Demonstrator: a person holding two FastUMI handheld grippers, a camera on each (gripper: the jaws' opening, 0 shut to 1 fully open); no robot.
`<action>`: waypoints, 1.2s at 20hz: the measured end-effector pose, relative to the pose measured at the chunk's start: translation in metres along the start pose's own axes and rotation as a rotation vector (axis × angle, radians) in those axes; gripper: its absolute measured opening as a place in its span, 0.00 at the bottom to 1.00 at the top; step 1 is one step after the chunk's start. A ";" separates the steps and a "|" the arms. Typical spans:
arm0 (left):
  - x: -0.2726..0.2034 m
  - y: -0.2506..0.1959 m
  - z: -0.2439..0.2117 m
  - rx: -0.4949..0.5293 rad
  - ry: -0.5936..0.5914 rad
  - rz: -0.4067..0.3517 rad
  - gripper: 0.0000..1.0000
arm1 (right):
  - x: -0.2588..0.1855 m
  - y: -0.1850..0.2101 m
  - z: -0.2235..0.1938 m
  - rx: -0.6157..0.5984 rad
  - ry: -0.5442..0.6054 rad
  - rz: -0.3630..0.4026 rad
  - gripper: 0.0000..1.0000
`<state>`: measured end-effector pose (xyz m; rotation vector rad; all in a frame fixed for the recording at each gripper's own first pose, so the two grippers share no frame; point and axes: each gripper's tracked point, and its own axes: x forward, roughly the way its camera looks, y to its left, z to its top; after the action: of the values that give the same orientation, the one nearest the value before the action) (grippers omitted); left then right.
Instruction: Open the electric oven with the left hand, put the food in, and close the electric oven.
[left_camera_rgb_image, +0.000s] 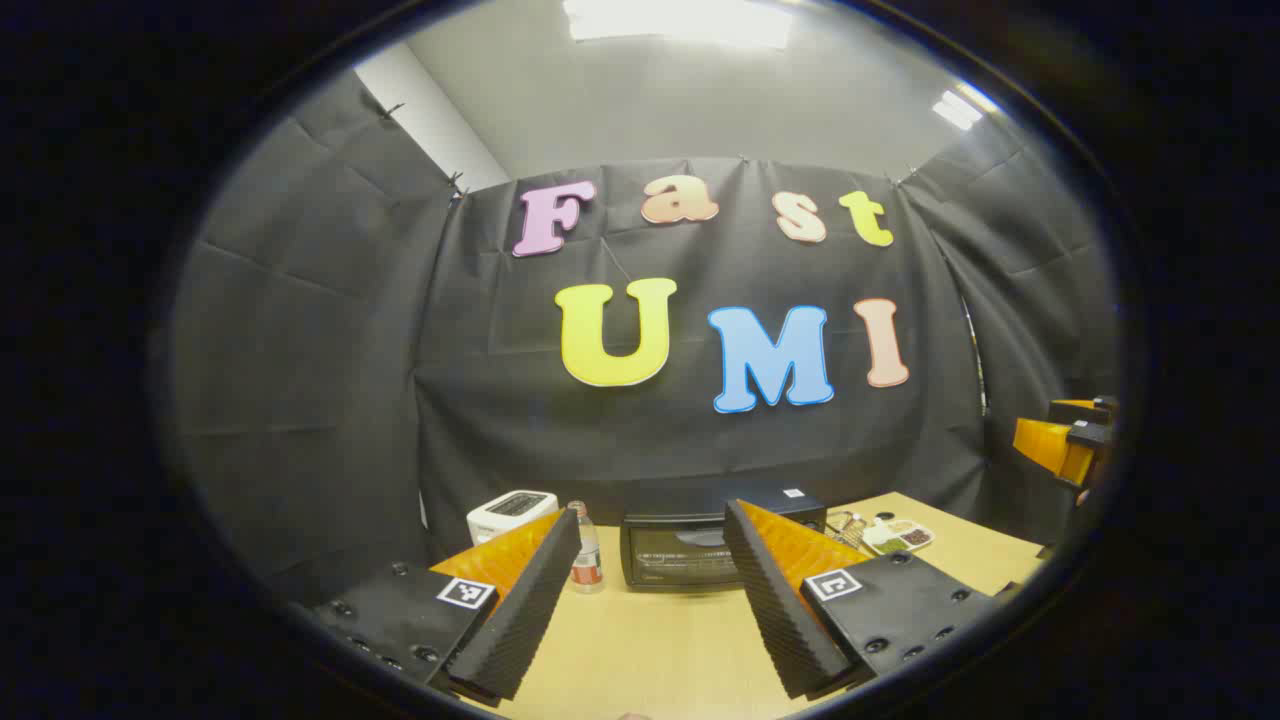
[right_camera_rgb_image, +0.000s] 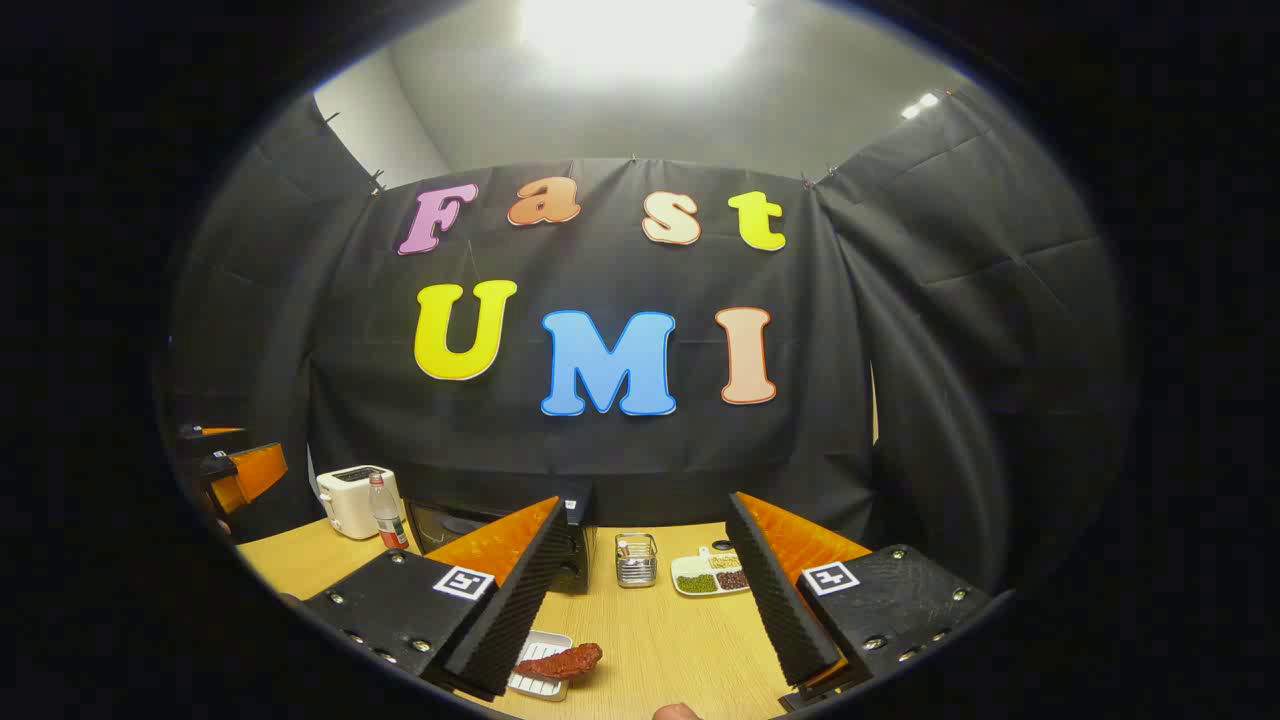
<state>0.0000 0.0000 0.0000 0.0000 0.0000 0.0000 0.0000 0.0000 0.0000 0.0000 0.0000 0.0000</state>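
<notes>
The black electric oven (left_camera_rgb_image: 690, 548) stands at the back of the wooden table (left_camera_rgb_image: 650, 650) with its glass door closed. My left gripper (left_camera_rgb_image: 652, 512) hangs open in front of it, well short of the door, with nothing between its fingers. A reddish-brown piece of food (right_camera_rgb_image: 562, 660) lies on a small white tray (right_camera_rgb_image: 532, 682) near the table's front. My right gripper (right_camera_rgb_image: 643, 500) is open just above and to the right of the food, holding nothing. In the right gripper view the oven (right_camera_rgb_image: 578, 560) is mostly hidden behind the left finger.
Left of the oven stand a white toaster (left_camera_rgb_image: 512, 512) and a small bottle (left_camera_rgb_image: 586, 560). To its right are a wire holder (right_camera_rgb_image: 635, 560) and a white dish of beans (right_camera_rgb_image: 710, 576). The other gripper (left_camera_rgb_image: 1065, 445) shows at the right edge. Black cloth walls close the booth.
</notes>
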 end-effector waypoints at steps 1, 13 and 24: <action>0.000 -0.001 0.001 -0.001 -0.002 -0.002 1.00 | 0.000 0.000 0.000 0.002 0.000 0.000 0.96; -0.007 -0.002 0.002 0.000 -0.009 -0.002 1.00 | -0.005 0.000 0.002 -0.005 -0.008 0.003 0.96; -0.008 -0.008 0.006 0.000 -0.020 -0.005 1.00 | -0.004 -0.002 0.005 -0.012 -0.015 0.008 0.96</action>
<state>-0.0084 -0.0083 0.0056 -0.0002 -0.0200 -0.0053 -0.0038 -0.0017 0.0047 -0.0123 -0.0146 0.0076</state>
